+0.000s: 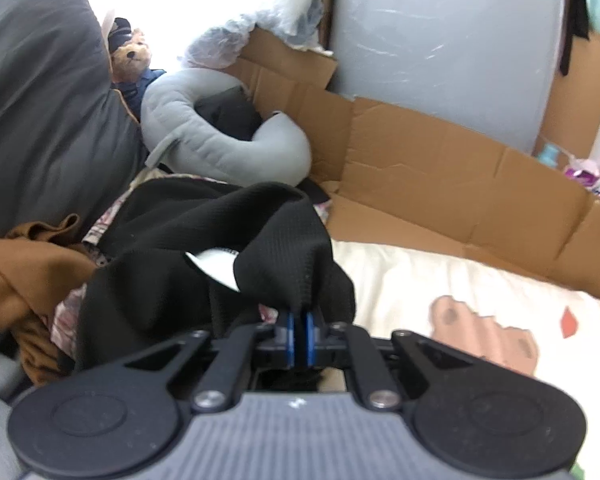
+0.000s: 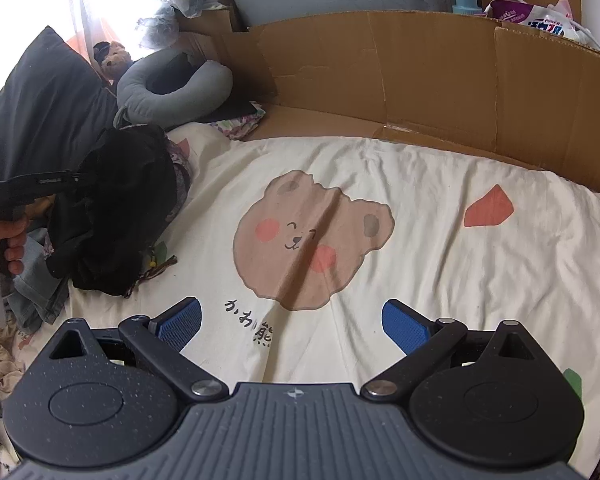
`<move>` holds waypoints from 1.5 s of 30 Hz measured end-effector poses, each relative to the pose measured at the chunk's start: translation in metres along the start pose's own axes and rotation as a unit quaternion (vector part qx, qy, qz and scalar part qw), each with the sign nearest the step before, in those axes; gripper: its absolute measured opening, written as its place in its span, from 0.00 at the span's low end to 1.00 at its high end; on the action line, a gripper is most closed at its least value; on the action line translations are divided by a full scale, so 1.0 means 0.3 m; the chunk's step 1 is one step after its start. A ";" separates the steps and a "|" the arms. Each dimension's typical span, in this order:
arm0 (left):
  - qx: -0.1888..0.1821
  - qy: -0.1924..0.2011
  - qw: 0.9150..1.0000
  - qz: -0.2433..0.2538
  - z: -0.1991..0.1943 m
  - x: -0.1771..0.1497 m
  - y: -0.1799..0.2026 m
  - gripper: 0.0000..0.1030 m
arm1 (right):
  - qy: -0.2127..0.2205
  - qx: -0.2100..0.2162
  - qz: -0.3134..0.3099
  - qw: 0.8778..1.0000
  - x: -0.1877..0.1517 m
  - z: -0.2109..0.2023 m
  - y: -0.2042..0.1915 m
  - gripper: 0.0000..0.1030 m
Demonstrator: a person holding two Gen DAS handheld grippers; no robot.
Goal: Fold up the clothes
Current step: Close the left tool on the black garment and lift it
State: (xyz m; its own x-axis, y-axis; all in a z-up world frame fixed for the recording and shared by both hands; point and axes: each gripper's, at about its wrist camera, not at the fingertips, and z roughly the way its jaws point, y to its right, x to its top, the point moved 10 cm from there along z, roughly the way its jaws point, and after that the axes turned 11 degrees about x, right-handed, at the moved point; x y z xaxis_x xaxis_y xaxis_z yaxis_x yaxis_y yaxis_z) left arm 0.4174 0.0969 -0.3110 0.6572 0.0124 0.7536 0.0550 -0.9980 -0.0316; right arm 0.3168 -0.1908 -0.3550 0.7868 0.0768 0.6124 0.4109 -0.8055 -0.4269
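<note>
A black knit garment (image 1: 204,248) with a white neck label lies bunched on a pile of clothes at the left of the bed. My left gripper (image 1: 300,316) is shut on a fold of its edge, the blue pads pressed together with the cloth between them. From the right wrist view the same black garment (image 2: 116,208) hangs in a lump from the left gripper (image 2: 82,179), held by a hand at the far left. My right gripper (image 2: 291,320) hovers open over the cream bear-print sheet (image 2: 440,280), nothing between its fingers.
A brown garment (image 1: 24,276), a floral one (image 1: 66,320) and jeans (image 2: 36,292) lie in the pile at left. A dark pillow (image 1: 48,92), grey U-shaped cushion (image 1: 204,132) and teddy bear (image 1: 132,60) sit behind. Flattened cardboard (image 2: 420,76) lines the far bed edge.
</note>
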 end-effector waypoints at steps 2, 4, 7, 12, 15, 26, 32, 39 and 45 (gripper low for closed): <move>-0.013 0.006 1.000 -0.011 -0.039 -0.009 0.025 0.06 | -0.001 0.000 -0.004 1.000 -0.001 0.002 -0.002 0.97; -0.026 0.011 0.999 -0.016 -0.079 -0.024 0.057 0.06 | -0.002 0.003 -0.002 1.000 -0.003 0.003 -0.002 0.97; -0.047 0.013 0.998 -0.032 -0.132 -0.055 0.100 0.06 | -0.002 0.006 -0.003 1.000 -0.004 0.002 -0.006 0.97; -0.071 0.029 0.996 -0.055 -0.221 -0.110 0.160 0.06 | -0.005 0.014 -0.005 1.000 -0.011 0.010 -0.023 0.97; -0.087 0.024 0.993 -0.070 -0.257 -0.163 0.195 0.06 | -0.008 0.017 -0.005 1.000 -0.023 0.017 -0.032 0.97; -0.138 -0.033 0.988 -0.059 -0.300 -0.359 0.347 0.05 | -0.022 0.045 0.001 0.999 -0.090 0.052 -0.083 0.97; -0.165 -0.078 0.982 -0.051 -0.300 -0.496 0.435 0.05 | -0.038 0.064 0.010 0.997 -0.149 0.085 -0.101 0.94; -0.170 -0.111 0.979 -0.029 -0.321 -0.631 0.505 0.06 | -0.061 0.088 0.040 0.993 -0.223 0.128 -0.107 0.82; -0.134 -0.097 0.985 -0.043 -0.365 -0.581 0.424 0.11 | -0.068 0.096 0.035 0.992 -0.247 0.140 -0.118 0.79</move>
State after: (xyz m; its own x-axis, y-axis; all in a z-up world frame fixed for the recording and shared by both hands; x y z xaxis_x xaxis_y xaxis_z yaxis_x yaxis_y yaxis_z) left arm 0.2274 -0.0391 -0.3744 0.7912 0.0831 0.6059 -0.0675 -0.9728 0.2215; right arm 0.2634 -0.1432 -0.4132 0.8657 0.1138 0.4874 0.4233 -0.6862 -0.5916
